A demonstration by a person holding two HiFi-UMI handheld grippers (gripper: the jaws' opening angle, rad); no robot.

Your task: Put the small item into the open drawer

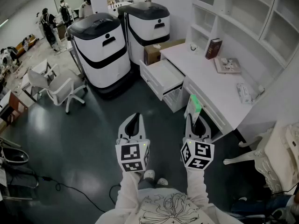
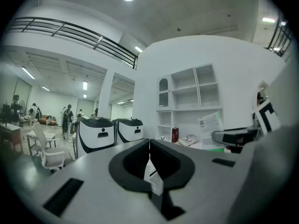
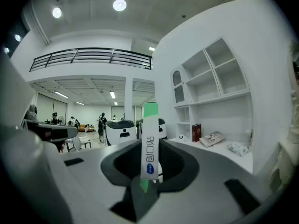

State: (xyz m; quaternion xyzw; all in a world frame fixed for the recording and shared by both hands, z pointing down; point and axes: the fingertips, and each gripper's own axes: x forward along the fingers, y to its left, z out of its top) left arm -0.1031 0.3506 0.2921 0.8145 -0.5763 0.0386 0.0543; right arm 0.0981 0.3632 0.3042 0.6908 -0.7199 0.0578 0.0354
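A: Short of the desk's [image 1: 205, 64] front edge, over floor [image 1: 93, 139]: sachet [image 1: 195, 103] clamped upright in right gripper [image 1: 193, 120], well apart from open drawer [image 1: 150, 80]. Left gripper [image 1: 135, 120] jaws together, empty.
B: Risks?
A: Pinched near lower end only; could pivot or slip. Early release means floor or desktop beside drawer.
B: Text?
A: Vertical characters, blue oval logo; unreadable.

The right gripper [image 3: 151, 142] clamps a slim green-and-white sachet [image 3: 150, 125] upright before white shelves [image 3: 210, 80].

Dark glossy floor [image 1: 84, 139]; white wall shelves [image 1: 243, 13]; white chair [image 1: 58, 85]; round ceiling lights [image 3: 119, 4]; mezzanine railing [image 3: 93, 57].
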